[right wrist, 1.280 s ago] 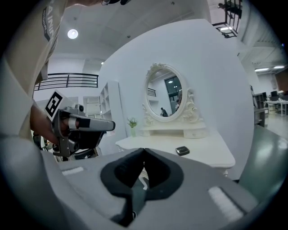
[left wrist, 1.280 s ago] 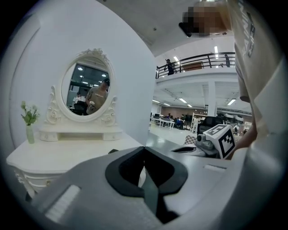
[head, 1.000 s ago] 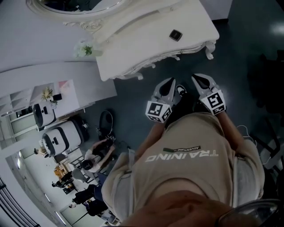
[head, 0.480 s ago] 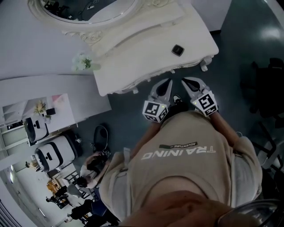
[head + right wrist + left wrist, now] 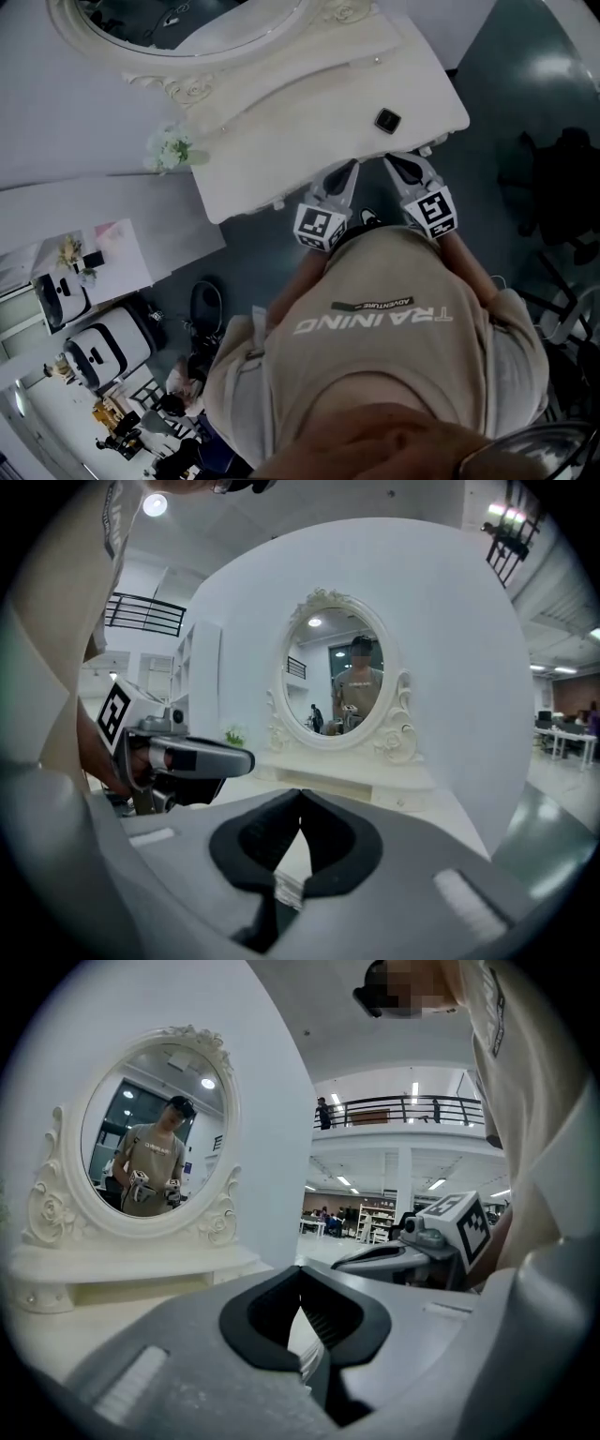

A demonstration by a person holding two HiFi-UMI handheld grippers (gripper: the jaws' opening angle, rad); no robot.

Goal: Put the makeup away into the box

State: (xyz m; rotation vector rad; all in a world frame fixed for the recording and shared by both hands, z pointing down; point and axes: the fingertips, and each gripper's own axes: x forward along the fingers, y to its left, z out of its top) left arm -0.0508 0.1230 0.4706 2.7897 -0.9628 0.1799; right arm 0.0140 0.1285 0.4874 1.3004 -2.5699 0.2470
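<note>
Both the left gripper (image 5: 349, 171) and the right gripper (image 5: 397, 164) are held closed and empty at the edge of the dressing table (image 5: 281, 141), probably only for approach; the dark makeup case (image 5: 387, 120) is lying just ahead, untouched.

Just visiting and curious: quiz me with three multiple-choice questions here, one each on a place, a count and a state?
1. Where does the small dark square item lie? A floor; B mirror; C white dressing table.
2. How many hand-held grippers show in the head view? A one; B two; C three.
3. The right hand-held gripper's jaws are: A together, empty; B wide apart; C clamping a bottle.
Answers: C, it rests on that table; B, one per hand; A, their tips meet.
</note>
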